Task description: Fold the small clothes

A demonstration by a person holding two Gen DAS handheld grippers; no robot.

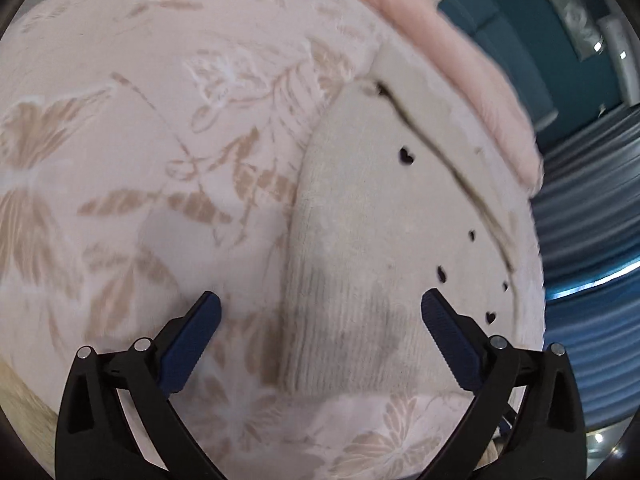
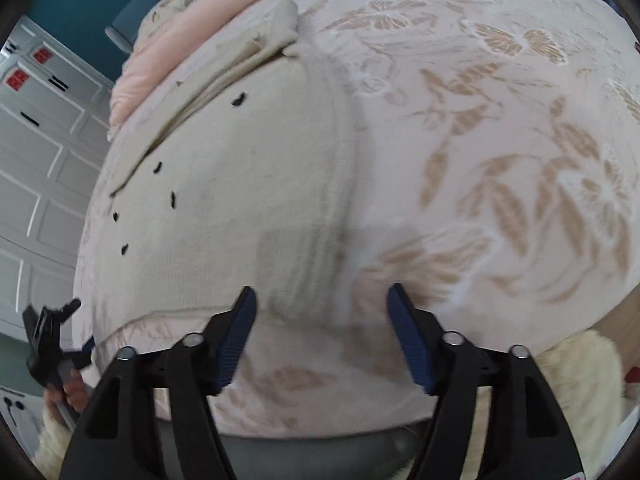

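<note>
Pink floral bedspread (image 1: 120, 140) as work surface; teal wall and white panelled doors behind. Beige knit garment (image 1: 360, 220), with small black hearts, laid flat near the bedspread's edge, ribbed hem nearest the cameras, a fold line running along its far side. Left tongs (image 1: 320, 328) released, straddling the hem's left edge, apparently placed for pinching it. Right tongs (image 2: 322, 320) released, empty, poised over the hem's right corner. Both spread wide, likely for lifting the hem evenly.
</note>
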